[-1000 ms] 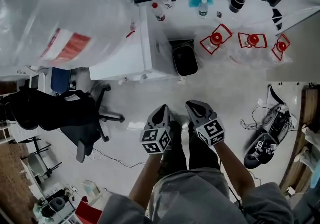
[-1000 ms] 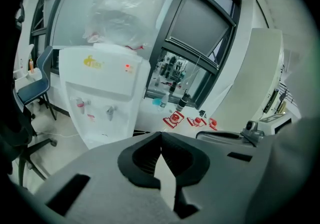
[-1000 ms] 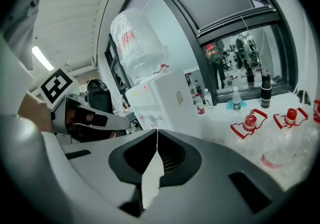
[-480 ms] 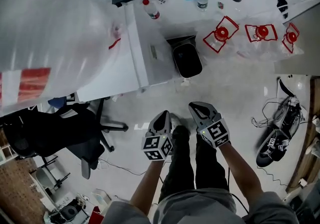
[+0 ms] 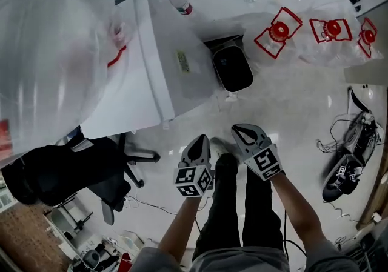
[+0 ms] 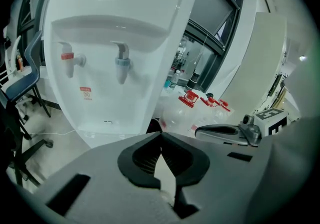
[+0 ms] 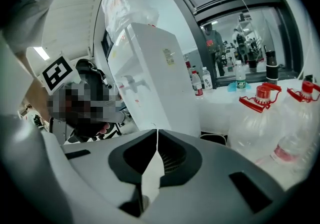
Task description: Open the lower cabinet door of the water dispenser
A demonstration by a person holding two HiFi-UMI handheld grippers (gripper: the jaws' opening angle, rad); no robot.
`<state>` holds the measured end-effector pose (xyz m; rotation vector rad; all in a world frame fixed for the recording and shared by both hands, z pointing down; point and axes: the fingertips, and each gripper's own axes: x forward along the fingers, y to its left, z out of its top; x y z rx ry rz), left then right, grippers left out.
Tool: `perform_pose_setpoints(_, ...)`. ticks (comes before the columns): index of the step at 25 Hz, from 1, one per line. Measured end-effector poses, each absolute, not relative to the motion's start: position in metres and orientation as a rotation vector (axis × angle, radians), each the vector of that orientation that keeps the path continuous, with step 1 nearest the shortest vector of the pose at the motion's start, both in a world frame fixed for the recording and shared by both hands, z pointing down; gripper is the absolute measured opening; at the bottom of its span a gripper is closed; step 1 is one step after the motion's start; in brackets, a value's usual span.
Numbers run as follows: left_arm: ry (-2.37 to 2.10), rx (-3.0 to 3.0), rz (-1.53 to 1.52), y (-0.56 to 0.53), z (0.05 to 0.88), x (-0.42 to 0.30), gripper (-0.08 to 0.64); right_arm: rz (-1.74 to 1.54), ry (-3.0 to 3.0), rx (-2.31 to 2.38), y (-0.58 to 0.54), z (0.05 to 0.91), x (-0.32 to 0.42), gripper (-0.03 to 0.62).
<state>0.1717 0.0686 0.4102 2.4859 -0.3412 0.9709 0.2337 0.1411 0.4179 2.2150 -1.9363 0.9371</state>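
Jugs [image 5: 280, 29], red-capped, stand near the water dispenser [image 5: 182, 74]; left tongs [image 5: 202, 140] and right tongs [image 5: 239, 130] are closed, empty.

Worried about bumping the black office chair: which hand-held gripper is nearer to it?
Left. In the head view the left hand-held gripper is right of the office chair; the right hand-held gripper lies farther right still.

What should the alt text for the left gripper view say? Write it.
A white water dispenser with a red tap and a blue tap stands ahead of the left hand-held gripper, whose jaws are shut and empty. Red-capped water jugs stand to its right.
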Motion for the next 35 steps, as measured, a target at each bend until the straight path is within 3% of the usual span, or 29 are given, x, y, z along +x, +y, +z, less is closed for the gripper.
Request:
perform_pose_setpoints(22,-0.178,2.488,1.129,0.035,0.544,0.187,0.011,0.894,-1.769,2.363,0.096,0.565,0.240,0.017)
perform_pose_setpoints(35,-0.132,2.498,1.168,0.018,0.594,0.182,0.011,0.776,-1.791,2.273,0.060,0.624,0.245,0.145)
